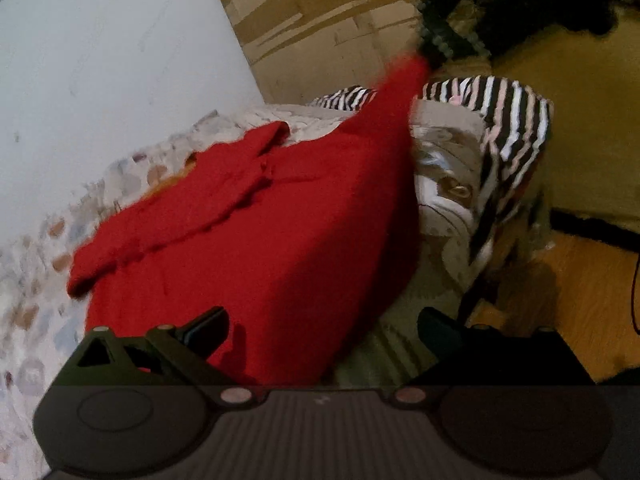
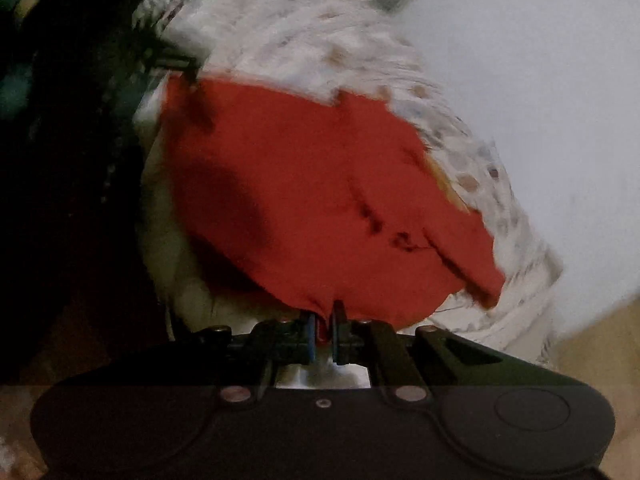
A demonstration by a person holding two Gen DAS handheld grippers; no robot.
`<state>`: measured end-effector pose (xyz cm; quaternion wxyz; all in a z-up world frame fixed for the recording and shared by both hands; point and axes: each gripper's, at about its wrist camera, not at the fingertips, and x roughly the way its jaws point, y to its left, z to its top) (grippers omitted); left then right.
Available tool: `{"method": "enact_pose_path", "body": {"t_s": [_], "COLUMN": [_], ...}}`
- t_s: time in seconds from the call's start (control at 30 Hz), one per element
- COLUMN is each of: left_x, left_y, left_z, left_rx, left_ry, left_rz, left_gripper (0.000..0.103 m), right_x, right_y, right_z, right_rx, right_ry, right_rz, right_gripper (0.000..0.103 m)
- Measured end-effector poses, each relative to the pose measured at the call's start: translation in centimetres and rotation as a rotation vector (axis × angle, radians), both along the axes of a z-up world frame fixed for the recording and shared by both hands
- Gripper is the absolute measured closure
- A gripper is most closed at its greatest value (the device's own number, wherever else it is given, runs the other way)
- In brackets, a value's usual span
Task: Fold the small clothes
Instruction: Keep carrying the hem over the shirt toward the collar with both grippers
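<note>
Red shirt [image 1: 256, 232] is the thing being folded. It is bright red all over, with no pictures or stripes on it. It lies on a bed cover [image 1: 36, 280] that is pale with little brown and grey spots. A white wall [image 1: 100, 60] stands behind the bed.

In the left wrist view, a short sleeve of the red shirt sticks out to the left, and a folded part with a seam runs across the top. One corner of the red shirt is pulled up high toward the far side, so the cloth slopes like a tent. That corner looks blurry. Behind it sits a black and white striped cloth [image 1: 508, 120], and next to that a grey cloth with a picture on it [image 1: 444, 184]. The floor [image 1: 560, 272] beside the bed is brown wood.

The left gripper [image 1: 320, 332] has its two fingers far apart. Nothing is between them. One finger sits over the near edge of the red shirt.

The right gripper [image 2: 323, 330] has its fingers squeezed close together, and they pinch a bit of the red shirt [image 2: 312, 184]. From that pinch the cloth spreads out wide over the spotted bed cover [image 2: 472, 168]. This view is blurry, and its left side is too dark to make out.
</note>
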<state>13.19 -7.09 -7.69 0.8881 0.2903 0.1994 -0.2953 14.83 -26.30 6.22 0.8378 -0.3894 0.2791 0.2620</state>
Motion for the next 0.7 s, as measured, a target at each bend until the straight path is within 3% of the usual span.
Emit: {"method": "enact_pose_path", "body": {"t_s": [0.1,0.2,0.23,0.3,0.4,0.7], "left_x": [1.2,3.1,3.7,4.7,4.8,2.7], "left_y": [-1.9,-1.5,-0.9,0.4,3.1,7.1], "left_z": [-0.8,-0.6,-0.5,-0.4,-0.6,-0.2], "left_rx": [0.045,0.000,-0.013,-0.004,0.031,0.170], "left_ry": [-0.022,0.007,0.012,0.015,0.004,-0.145], "left_rz": [0.077,0.161,0.192,0.241,0.250,0.160], "left_gripper": [0.000,0.001,0.006,0.013,0.016,0.019], "right_x": [2.4,4.6,5.2,5.6,5.5,4.1], "right_y": [-0.6,-0.9,-0.9,-1.1,-1.5,-2.7], "right_z": [3.8,6.6,7.2,8.2,8.7,6.9], "right_rx": [0.195,0.324,0.344,0.366,0.372,0.393], "right_ry": [0.064,0.097,0.097,0.088,0.072,0.056], "right_rz": [-0.102,-0.161,-0.166,-0.172,-0.178,-0.218], "right_gripper": [0.097,0.097,0.097,0.097,0.097,0.097]}}
